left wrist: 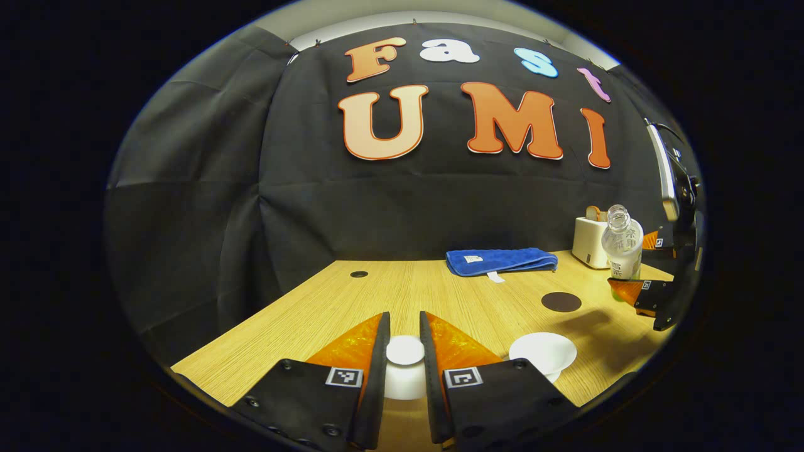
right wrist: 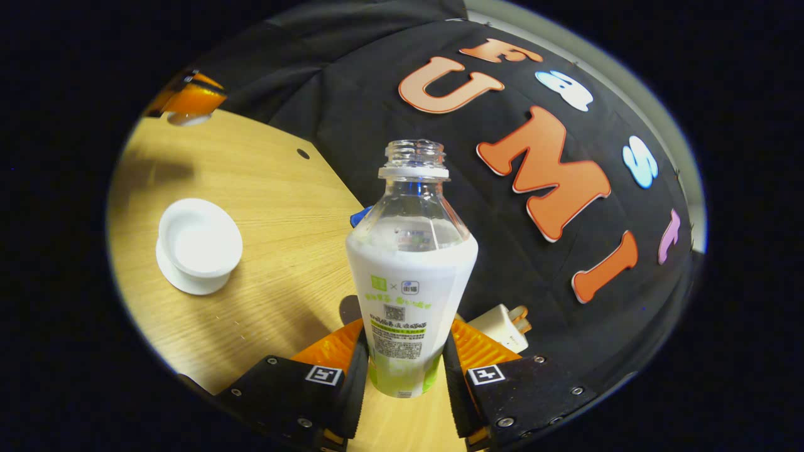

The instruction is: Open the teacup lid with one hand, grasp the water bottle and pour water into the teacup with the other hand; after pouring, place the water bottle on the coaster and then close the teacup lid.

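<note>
- Tabletop: pale wood, carrying everything; set against the black cloth wall.
- Blue towel: folded at the far edge, well clear of the work, probably kept for spills.
- Water bottle: uncapped, partly filled, tilted a little in the right gripper view; clamped low on its labelled body between the right tongs, both fingers pressing its sides, base apparently just off the wood. Low grip leaves the neck free for pouring.
- Same bottle seen from the left gripper view, near the dark round coaster but not on it, so coaster ready for the bottle after pouring.
- White box-shaped object: behind the bottle, near the wall; what it is, unclear.
- Teacup: white, on its saucer, mouth uncovered and well apart from the bottle; looks empty, so pouring judged not yet done.
- Lid: white, held by its knob between the left tongs, closed on it, kept beside the cup to leave the mouth open.
</note>
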Motion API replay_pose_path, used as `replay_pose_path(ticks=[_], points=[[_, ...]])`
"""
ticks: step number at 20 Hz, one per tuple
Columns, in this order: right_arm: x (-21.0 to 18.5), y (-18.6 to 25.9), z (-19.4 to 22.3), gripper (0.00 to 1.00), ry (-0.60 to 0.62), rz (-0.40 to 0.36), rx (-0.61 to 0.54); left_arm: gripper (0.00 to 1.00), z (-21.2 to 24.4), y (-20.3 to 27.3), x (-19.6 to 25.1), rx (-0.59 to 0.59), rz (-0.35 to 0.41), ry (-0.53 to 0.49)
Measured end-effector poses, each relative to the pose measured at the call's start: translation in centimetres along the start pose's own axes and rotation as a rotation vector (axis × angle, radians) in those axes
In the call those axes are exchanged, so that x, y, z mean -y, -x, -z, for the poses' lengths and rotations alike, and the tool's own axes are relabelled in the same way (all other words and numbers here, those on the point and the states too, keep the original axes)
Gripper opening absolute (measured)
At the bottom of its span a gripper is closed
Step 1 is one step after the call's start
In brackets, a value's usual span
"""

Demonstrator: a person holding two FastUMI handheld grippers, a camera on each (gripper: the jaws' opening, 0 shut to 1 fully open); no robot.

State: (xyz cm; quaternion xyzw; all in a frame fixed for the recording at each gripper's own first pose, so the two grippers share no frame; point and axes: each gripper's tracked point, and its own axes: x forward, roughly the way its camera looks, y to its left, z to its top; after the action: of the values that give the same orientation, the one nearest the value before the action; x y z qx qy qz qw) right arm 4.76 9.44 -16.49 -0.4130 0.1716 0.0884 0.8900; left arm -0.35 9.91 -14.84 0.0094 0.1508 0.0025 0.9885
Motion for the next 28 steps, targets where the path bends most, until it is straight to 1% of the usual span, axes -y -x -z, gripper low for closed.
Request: replay_pose_path(ticks=[1, 3, 6, 10, 12, 14, 15, 18, 19, 20, 24, 25, 26, 28], points=[[0.1, 0.0, -0.3, 0.59, 0.033, 0.008, 0.010, 0.33, 0.1, 0.1, -0.3, -0.001, -0.005, -0.002], [-0.1, 0.1, -1.0, 0.58, 0.113, 0.023, 0.041, 0.33, 0.1, 0.4, -0.8, 0.003, -0.012, -0.003], [0.0, 0.1, -1.5, 0.58, 0.299, 0.080, 0.074, 0.33, 0.4, 0.7, -1.2, 0.006, -0.017, 0.003], [-2.0, 0.3, -2.2, 0.58, 0.456, 0.095, 0.117, 0.33, 1.0, 1.1, -1.7, 0.001, -0.020, 0.006], [-2.5, 0.4, -2.1, 0.58, 0.533, 0.101, 0.144, 0.31, 1.3, 1.3, -2.0, -0.006, -0.024, 0.008], [-2.7, 0.7, -2.2, 0.58, 0.604, 0.114, 0.159, 0.31, 1.6, 1.5, -2.3, -0.009, -0.029, 0.005], [-2.7, 0.8, -2.4, 0.58, 0.640, 0.126, 0.170, 0.33, 1.5, 1.5, -2.4, -0.008, -0.032, 0.005], [-2.4, -0.4, -3.1, 0.58, 0.701, 0.145, 0.182, 0.34, 1.7, 1.8, -2.7, -0.008, -0.039, 0.002], [-2.3, -0.5, -3.2, 0.60, 0.723, 0.150, 0.186, 0.34, 1.8, 1.7, -2.8, -0.008, -0.041, 0.001], [-2.2, -0.5, -3.4, 0.58, 0.746, 0.157, 0.193, 0.33, 1.8, 1.8, -2.8, -0.009, -0.041, -0.001], [-2.3, -0.6, -3.9, 0.58, 0.837, 0.158, 0.229, 0.33, 2.2, 2.0, -3.1, -0.009, -0.051, 0.000], [-2.1, -0.8, -4.0, 0.55, 0.852, 0.160, 0.232, 0.33, 2.4, 2.0, -3.2, -0.015, -0.052, 0.002], [-1.9, -0.8, -4.1, 0.58, 0.861, 0.163, 0.234, 0.34, 2.8, 2.1, -3.4, -0.021, -0.058, 0.004], [-2.0, -0.9, -4.2, 0.58, 0.876, 0.169, 0.237, 0.33, 3.3, 2.1, -3.8, -0.028, -0.067, 0.010]])
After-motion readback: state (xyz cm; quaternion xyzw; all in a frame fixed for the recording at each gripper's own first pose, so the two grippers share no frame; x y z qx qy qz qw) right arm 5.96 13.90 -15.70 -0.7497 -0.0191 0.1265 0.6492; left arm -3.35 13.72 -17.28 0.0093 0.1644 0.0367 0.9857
